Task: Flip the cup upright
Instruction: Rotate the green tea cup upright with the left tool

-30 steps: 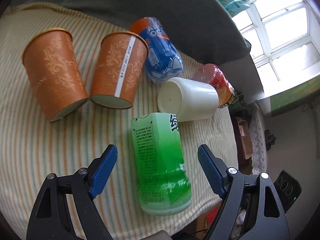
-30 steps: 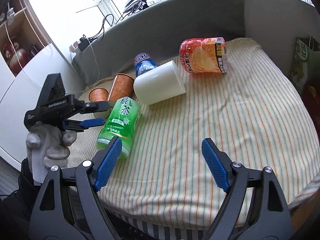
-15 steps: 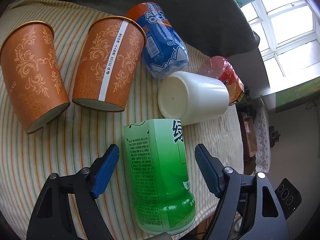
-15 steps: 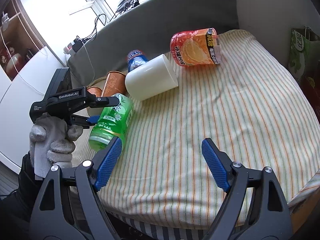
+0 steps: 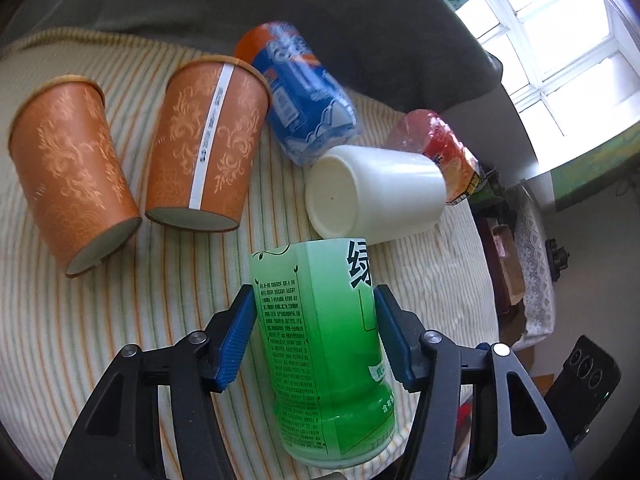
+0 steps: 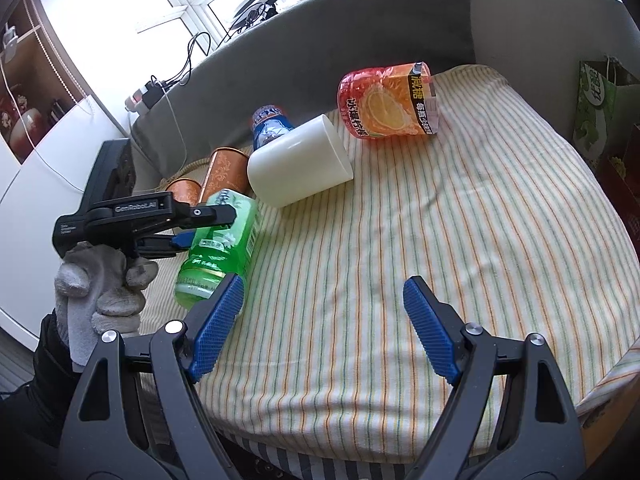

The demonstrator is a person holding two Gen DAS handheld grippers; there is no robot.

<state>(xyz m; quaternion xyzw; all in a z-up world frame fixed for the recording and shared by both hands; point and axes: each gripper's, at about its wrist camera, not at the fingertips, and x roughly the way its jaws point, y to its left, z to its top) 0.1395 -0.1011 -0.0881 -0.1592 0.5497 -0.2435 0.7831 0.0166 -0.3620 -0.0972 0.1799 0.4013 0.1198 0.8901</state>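
Striped bedcover [image 6: 440, 240] – green cup [image 5: 320, 340] lies on its side, left hand-held gripper [image 5: 314, 336] clamped mid-body; looks light, thin, crushable, so grip gently. Right hand-held gripper [image 6: 324, 328] wide, empty.

Striped cloth [image 6: 460, 240] over a bed, grey padded headboard [image 6: 320, 36], bright paned window [image 5: 560, 52], white cabinet [image 6: 44, 184]

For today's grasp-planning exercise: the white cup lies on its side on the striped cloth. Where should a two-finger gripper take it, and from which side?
Grip the white cup across its smooth side wall, mid-length, coming from above. It lies on its side, open mouth toward the orange-label cup, closed base toward the green cup. The open right gripper probably has the clearer approach.
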